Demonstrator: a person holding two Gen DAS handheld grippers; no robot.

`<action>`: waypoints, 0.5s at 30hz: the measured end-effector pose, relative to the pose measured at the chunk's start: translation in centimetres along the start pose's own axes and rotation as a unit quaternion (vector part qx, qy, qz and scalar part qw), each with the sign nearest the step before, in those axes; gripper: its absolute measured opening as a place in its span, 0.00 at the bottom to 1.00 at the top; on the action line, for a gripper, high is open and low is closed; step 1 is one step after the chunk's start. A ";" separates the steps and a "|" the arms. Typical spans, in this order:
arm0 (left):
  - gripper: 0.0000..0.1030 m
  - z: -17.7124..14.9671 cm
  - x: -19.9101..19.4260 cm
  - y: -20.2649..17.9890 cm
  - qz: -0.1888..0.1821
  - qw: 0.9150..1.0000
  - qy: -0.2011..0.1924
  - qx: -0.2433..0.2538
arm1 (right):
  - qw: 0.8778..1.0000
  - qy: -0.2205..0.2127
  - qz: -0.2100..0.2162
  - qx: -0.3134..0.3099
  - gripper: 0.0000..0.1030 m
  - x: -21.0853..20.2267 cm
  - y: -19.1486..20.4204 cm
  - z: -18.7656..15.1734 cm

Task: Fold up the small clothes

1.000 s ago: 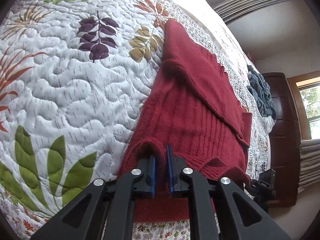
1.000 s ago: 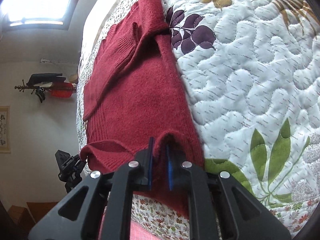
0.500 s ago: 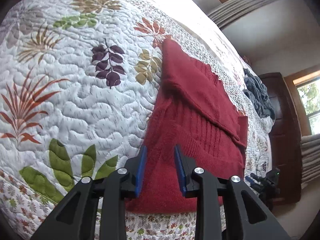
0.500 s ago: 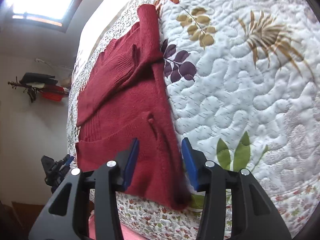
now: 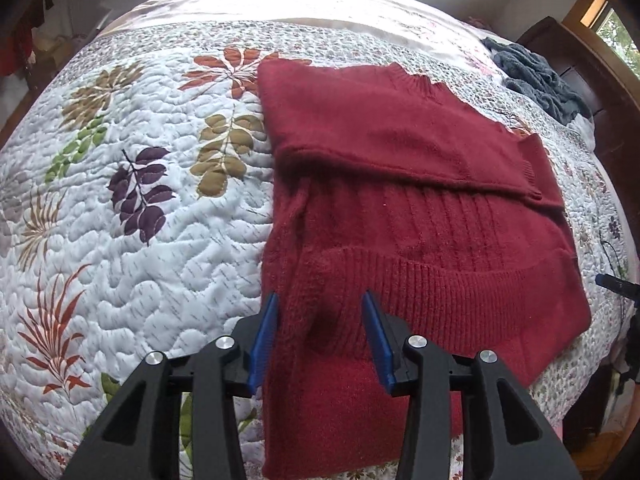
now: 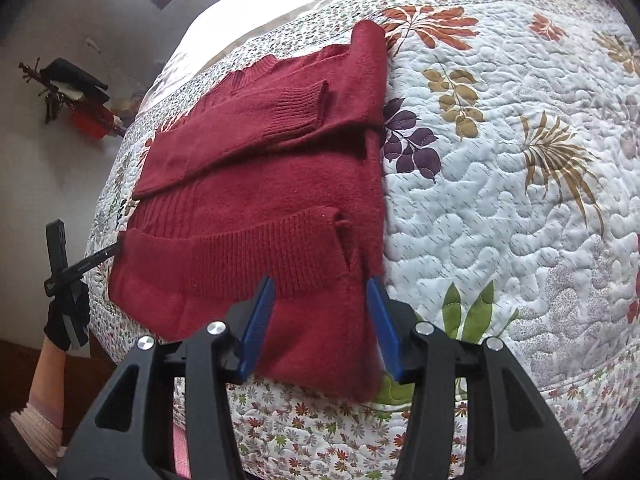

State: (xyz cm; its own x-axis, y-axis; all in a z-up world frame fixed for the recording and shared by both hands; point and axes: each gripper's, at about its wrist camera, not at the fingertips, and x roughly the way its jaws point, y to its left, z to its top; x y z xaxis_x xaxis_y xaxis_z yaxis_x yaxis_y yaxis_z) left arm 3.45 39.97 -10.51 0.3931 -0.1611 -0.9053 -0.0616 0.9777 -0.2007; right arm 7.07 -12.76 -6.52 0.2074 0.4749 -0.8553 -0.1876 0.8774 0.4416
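Quilted bedding (image 5: 132, 240) with a leaf pattern covers the bed, and its floral border runs along the near edge. On it lies a dark red knit sweater (image 5: 420, 216), spread flat with its ribbed hem turned up over the body near the near edge and 1 sleeve folded across the chest farther back — the ribbed cuff (image 6: 296, 114) shows in the right wrist view. Its neckline lies at the far side. Left of the sweater in the left wrist view the quilt is bare and wide; past the far right corner sits a grey-blue heap of cloth (image 5: 536, 76) beside dark wooden furniture (image 5: 600, 92). The left gripper (image 5: 320, 336) hangs over the folded near part, jaws spread wide, gripping nothing. The right gripper (image 6: 320, 320) is likewise wide apart over the sweater's near right corner — nothing between its blue pads (image 6: 256, 328).
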 end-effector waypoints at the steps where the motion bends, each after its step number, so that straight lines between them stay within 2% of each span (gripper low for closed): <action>1: 0.41 0.1 0.2 -0.1 0.006 1.000 0.000 0.003 | 1.000 0.000 -0.004 -0.005 0.47 0.1 0.2 0.0; 3: 0.40 0.2 0.5 -0.3 0.014 1.000 0.002 0.008 | 1.000 0.002 -0.011 -0.012 0.47 0.4 0.4 -0.1; 5: 0.19 0.1 0.7 -0.4 0.018 1.000 0.003 0.011 | 1.000 0.005 -0.017 -0.017 0.47 0.7 0.3 -0.1; 8: 0.09 -0.2 0.2 -0.4 0.014 1.000 -0.009 0.009 | 0.999 0.005 -0.022 -0.032 0.47 0.9 0.6 -0.1; 11: 0.06 -0.6 -1.0 -0.5 -0.014 0.999 -0.028 0.005 | 0.998 0.007 -0.028 -0.054 0.47 1.2 1.0 -0.1; 15: 0.06 -1.2 -2.3 -1.2 -0.024 0.999 -0.045 0.017 | 0.997 0.013 -0.041 -0.071 0.48 2.0 1.0 0.4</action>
State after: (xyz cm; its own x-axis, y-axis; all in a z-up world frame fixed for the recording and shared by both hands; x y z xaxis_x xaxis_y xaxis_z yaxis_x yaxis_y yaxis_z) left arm 1.54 39.01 -8.63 0.4751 -0.1967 -0.8577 -0.0107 0.9733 -0.2291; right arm 7.66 -10.93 -7.71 0.2024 0.3993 -0.8942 -0.3055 0.8933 0.3297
